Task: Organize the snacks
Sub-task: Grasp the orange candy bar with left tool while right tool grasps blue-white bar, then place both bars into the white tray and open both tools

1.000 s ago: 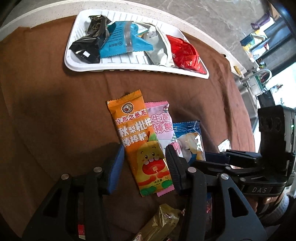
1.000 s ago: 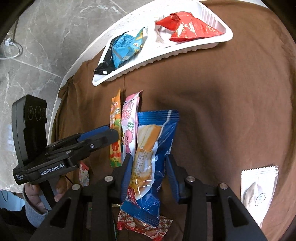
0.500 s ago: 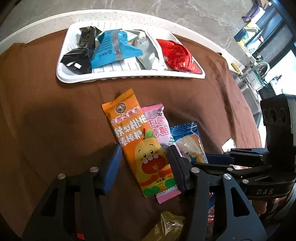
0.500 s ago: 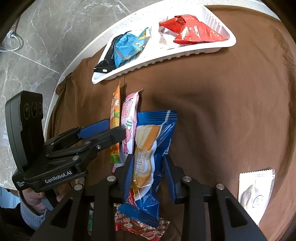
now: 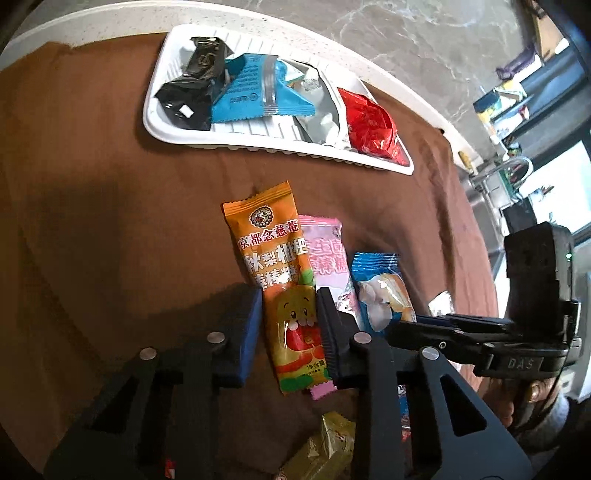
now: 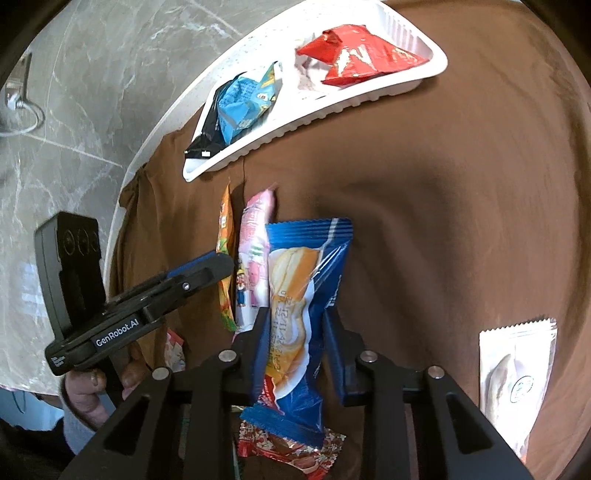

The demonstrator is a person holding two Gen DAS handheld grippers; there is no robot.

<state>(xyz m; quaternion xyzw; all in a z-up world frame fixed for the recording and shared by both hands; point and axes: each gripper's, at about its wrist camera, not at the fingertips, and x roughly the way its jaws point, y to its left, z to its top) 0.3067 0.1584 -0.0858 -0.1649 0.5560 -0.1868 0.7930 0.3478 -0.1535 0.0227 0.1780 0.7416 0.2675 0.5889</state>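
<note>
A white tray (image 5: 258,146) at the far edge of the brown cloth holds black, blue, silver and red snack packs. In front of it lie an orange packet (image 5: 277,266), a pink packet (image 5: 325,251) and a blue bread packet (image 6: 303,295) side by side. My left gripper (image 5: 290,325) has its jaws closed in on both sides of the orange packet's lower half. My right gripper (image 6: 295,343) has its jaws against both sides of the blue bread packet, which looks raised off the cloth. The tray (image 6: 369,99) also shows in the right wrist view.
A white sachet (image 6: 517,376) lies on the cloth to the right. A red patterned packet (image 6: 291,446) sits under the blue one. A gold wrapper (image 5: 325,450) lies near the front edge. The round table's white rim (image 5: 92,22) borders a marble floor.
Both grippers' jaws have closed in, the left onto the orange packet and the right onto the blue bread packet. Both views have shifted slightly.
</note>
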